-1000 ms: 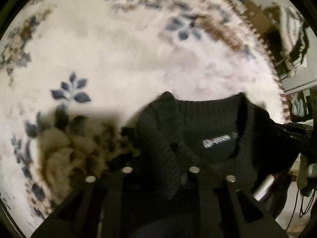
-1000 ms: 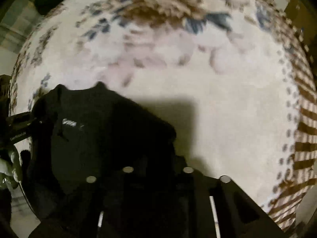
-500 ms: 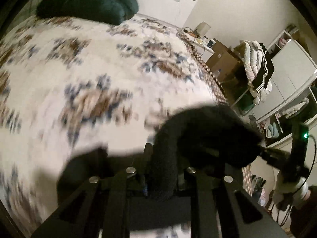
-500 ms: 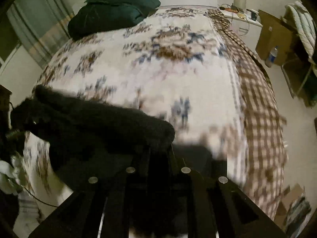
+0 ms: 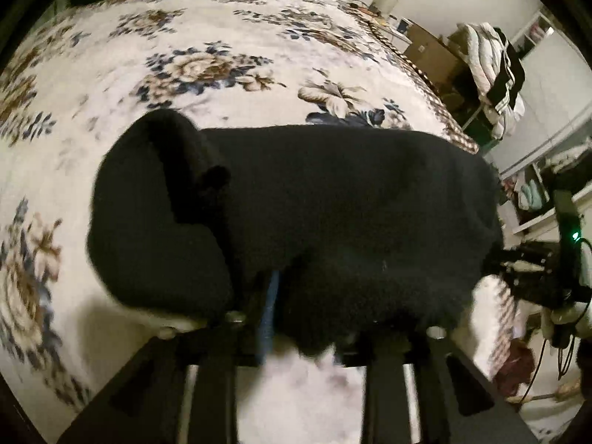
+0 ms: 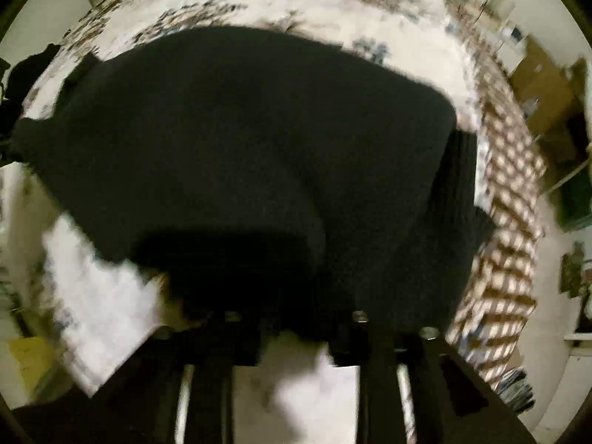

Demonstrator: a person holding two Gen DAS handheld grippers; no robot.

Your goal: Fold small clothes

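Black knitwear [image 5: 333, 214] is spread crosswise over the floral bedspread [image 5: 185, 37], seemingly draped between the opening jaws of left gripper [image 5: 303, 336] and right gripper [image 6: 296, 336], equally near both.

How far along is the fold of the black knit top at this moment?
Done: the black knit top lies spread on the floral bedspread, a sleeve doubled over one end. In hand: left claw and right claw are opening at its near edge, cloth between their fingers. Left: any further fold and tidying; blur hides details.
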